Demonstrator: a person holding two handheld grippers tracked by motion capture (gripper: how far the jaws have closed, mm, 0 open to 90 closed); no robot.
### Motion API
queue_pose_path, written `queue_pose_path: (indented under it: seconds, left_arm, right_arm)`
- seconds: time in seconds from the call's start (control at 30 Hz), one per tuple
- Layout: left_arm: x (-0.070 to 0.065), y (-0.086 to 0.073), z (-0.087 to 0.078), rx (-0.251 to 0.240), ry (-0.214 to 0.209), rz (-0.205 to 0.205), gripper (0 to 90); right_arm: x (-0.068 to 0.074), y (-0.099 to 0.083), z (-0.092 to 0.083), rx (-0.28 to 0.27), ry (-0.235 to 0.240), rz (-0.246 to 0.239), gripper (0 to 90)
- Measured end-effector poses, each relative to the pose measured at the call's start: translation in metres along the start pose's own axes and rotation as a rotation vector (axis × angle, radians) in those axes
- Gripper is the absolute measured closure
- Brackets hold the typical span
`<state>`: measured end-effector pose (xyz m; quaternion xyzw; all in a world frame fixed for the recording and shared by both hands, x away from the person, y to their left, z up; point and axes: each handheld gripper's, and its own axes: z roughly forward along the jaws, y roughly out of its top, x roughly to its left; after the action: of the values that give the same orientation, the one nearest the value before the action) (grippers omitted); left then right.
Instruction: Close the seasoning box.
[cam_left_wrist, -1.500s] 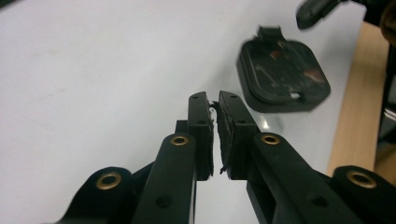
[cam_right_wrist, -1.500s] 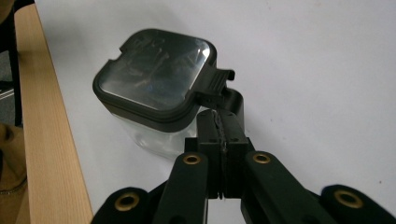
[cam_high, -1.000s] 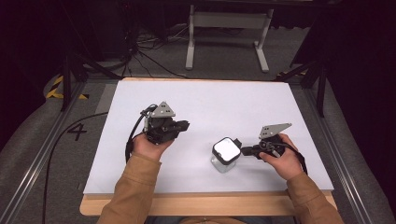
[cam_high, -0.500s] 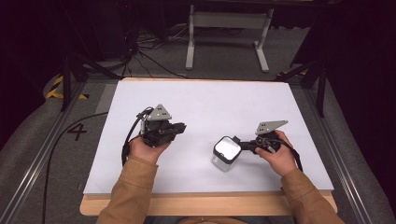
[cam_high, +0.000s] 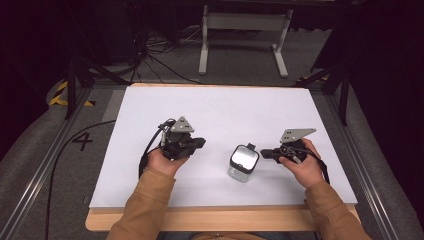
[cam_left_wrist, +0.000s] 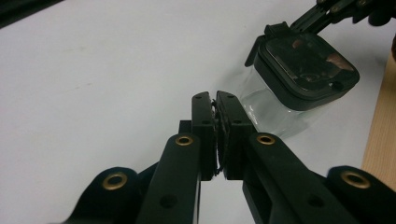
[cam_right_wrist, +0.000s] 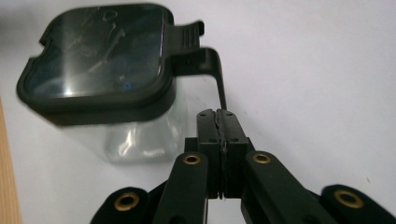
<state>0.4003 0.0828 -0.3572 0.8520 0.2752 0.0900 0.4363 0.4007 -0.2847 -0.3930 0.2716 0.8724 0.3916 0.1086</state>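
Note:
A clear square container (cam_high: 243, 162) with a black lid stands on the white sheet near the front, between the two hands. My right gripper (cam_high: 263, 152) is at its right side, shut on the thin black latch arm (cam_right_wrist: 215, 70) that curves down from the lid (cam_right_wrist: 102, 60). In the right gripper view the jaw tips (cam_right_wrist: 218, 113) pinch that arm. My left gripper (cam_high: 202, 143) is left of the container and apart from it, shut with nothing held. In the left gripper view its jaws (cam_left_wrist: 215, 95) press together, and the container (cam_left_wrist: 299, 70) stands beyond them.
A white sheet (cam_high: 225, 110) covers the wooden table, whose bare front edge (cam_high: 225, 217) runs along the bottom. Past the far edge are floor cables (cam_high: 155, 60) and a metal stand (cam_high: 242, 30). Metal rails flank the table.
The left hand has drifted slightly toward the near edge. The right gripper has stayed at the latch and the container has barely shifted.

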Motion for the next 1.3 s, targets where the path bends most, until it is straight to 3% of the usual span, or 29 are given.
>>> queue_pose_path:
  seconds: [0.1,0.13,0.3,0.53,0.67,0.97,1.3]
  left_arm:
    - [-0.003,0.002,0.01,0.019,-0.016,0.019,87.0]
    - [-0.004,0.005,0.015,0.038,-0.034,0.036,87.1]
    - [-0.007,0.01,0.018,0.023,-0.051,0.041,87.1]
    - [-0.007,0.011,0.019,0.019,-0.051,0.045,87.0]
    - [-0.006,0.008,0.013,0.027,-0.039,0.049,86.9]
    - [-0.002,-0.004,-0.007,-0.001,0.006,-0.006,86.8]
    - [0.0,-0.019,-0.025,0.007,0.054,-0.028,86.6]
  right_arm:
    - [0.004,-0.003,-0.005,0.019,0.008,-0.01,89.9]
    - [0.009,-0.005,-0.008,0.033,0.037,-0.02,89.9]
    - [0.023,-0.006,-0.002,0.064,0.089,-0.045,89.9]
    - [0.029,-0.008,0.009,0.097,0.11,-0.048,90.0]
    - [0.029,-0.005,0.013,0.097,0.111,-0.053,90.0]
    - [0.018,0.003,0.022,0.096,0.081,-0.051,90.0]
    - [0.009,0.015,0.038,0.105,0.063,-0.056,90.0]
